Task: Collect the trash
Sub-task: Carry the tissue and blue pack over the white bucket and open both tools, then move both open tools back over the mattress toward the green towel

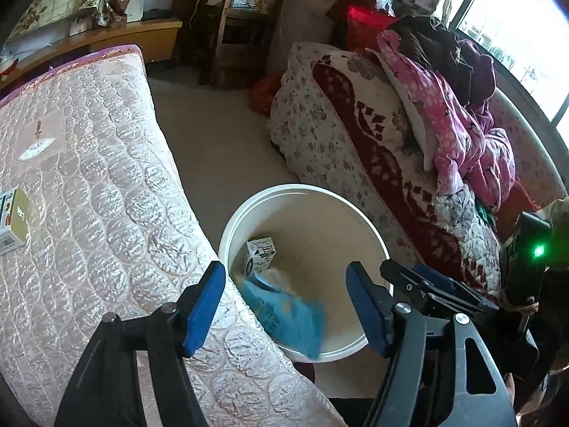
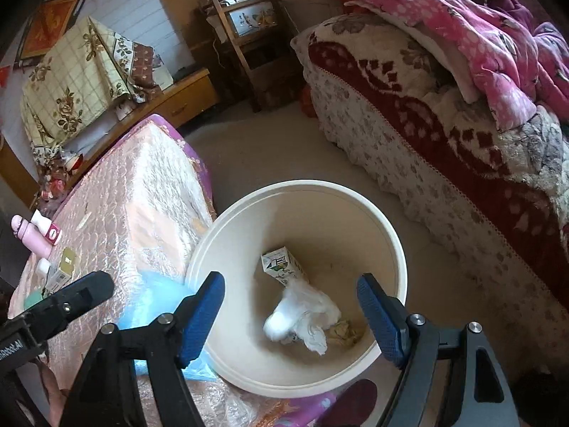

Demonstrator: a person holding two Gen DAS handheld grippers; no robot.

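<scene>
With both my grippers spread empty, carton and bag lie binned. Boxes at the mattress edge remain, I judge.

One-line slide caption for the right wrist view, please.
Open right gripper above the white bin, which holds a small carton and a crumpled white bag, beside the quilted mattress.

bin: cream-white | carton: white, green print | bag: blue | crumpled plastic: white | mattress: pink quilted, purple edge | blanket: dark red and cream, floral | pads: blue
</scene>
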